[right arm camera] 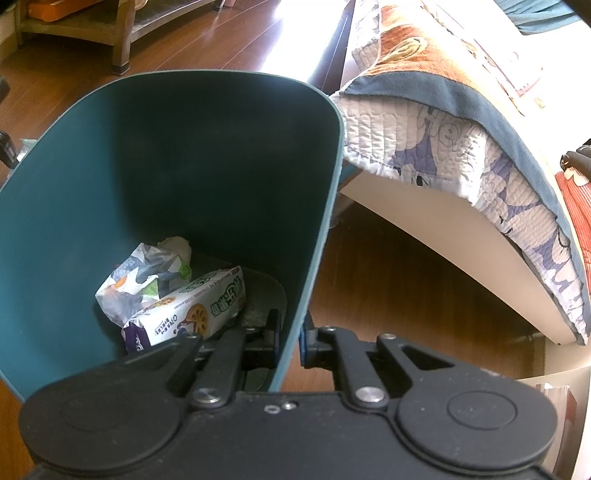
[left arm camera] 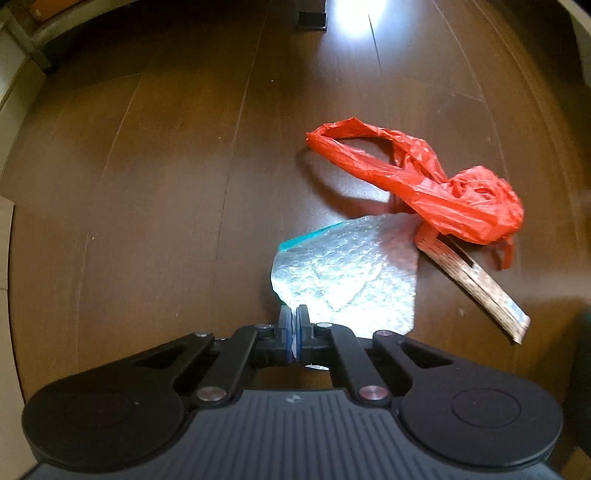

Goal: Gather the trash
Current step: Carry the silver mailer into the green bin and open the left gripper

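Note:
In the left wrist view my left gripper (left arm camera: pixel 294 323) is shut on the near corner of a silver bubble-wrap pouch (left arm camera: pixel 347 273) with a teal edge, over the wooden floor. A crumpled red plastic bag (left arm camera: pixel 436 184) lies just beyond it on the right, with a flat brown wrapper strip (left arm camera: pixel 476 280) under it. In the right wrist view my right gripper (right arm camera: pixel 290 341) is shut on the wall of a teal trash bin (right arm camera: pixel 184 166), one finger inside and one outside. Inside the bin lie a white snack package (right arm camera: pixel 192 306) and a crumpled wrapper (right arm camera: pixel 144 273).
A bed with a quilted cover (right arm camera: pixel 461 147) stands to the right of the bin. A wooden shelf unit (right arm camera: pixel 92 26) stands at the far left. A dark furniture leg (left arm camera: pixel 312 16) stands at the far end of the floor.

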Motion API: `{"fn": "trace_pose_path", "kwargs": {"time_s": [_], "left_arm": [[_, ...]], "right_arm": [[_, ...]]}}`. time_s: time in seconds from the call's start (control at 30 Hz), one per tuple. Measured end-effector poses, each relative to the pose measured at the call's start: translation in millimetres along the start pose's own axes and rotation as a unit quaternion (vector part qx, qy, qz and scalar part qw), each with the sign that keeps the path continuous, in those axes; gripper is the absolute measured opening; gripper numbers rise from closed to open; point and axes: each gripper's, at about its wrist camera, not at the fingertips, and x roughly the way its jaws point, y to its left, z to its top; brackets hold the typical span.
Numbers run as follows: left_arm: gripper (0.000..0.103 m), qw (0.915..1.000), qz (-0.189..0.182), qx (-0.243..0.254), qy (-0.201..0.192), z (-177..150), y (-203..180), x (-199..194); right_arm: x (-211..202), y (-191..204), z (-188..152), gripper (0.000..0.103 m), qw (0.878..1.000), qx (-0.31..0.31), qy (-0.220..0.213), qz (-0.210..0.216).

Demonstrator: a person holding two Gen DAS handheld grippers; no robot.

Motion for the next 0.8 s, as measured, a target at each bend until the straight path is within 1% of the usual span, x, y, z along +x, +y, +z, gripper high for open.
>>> {"fn": "trace_pose_path", "kwargs": {"time_s": [0.1, 0.2, 0.4, 0.5, 0.57, 0.67, 0.73, 0.8], "left_arm": [[0.001, 0.9997, -0.010, 0.018, -0.013, -1, 0, -23], [0.001, 0.9982, -0.015, 0.043, -0.040, -1, -2, -56], [0.001, 0.9931, -0.022, 0.073, -0.089, 4, -9, -122], [0.001, 0.9916, -0.036, 0.078, -0.097, 2, -9, -150], [0.001, 0.9893, -0.049, 0.085, -0.108, 0, -14, -170], [0.001, 0.9841, -0.081, 0.094, -0.127, -4, -23, -209], [0.001, 0.9779, -0.112, 0.103, -0.144, -8, -30, -239], [0.001, 0.9690, -0.139, 0.119, -0.166, -12, -43, -270]], "right_arm": [[1, 0, 0, 0.009, 1.000, 0.003, 0.000, 0.000], [1, 1, 0, 0.009, 1.000, 0.002, -0.001, -0.001], [0, 0, 0, 0.009, 1.000, 0.005, 0.000, 0.002], [-1, -1, 1, 0.009, 1.000, 0.006, -0.002, 0.005], [-2, 1, 1, 0.009, 1.000, 0.003, -0.004, 0.006], [-2, 2, 1, 0.009, 1.000, -0.002, -0.005, 0.005], [-2, 2, 1, 0.009, 1.000, -0.003, -0.005, 0.005], [-2, 1, 2, 0.009, 1.000, -0.002, -0.005, 0.007]]}}
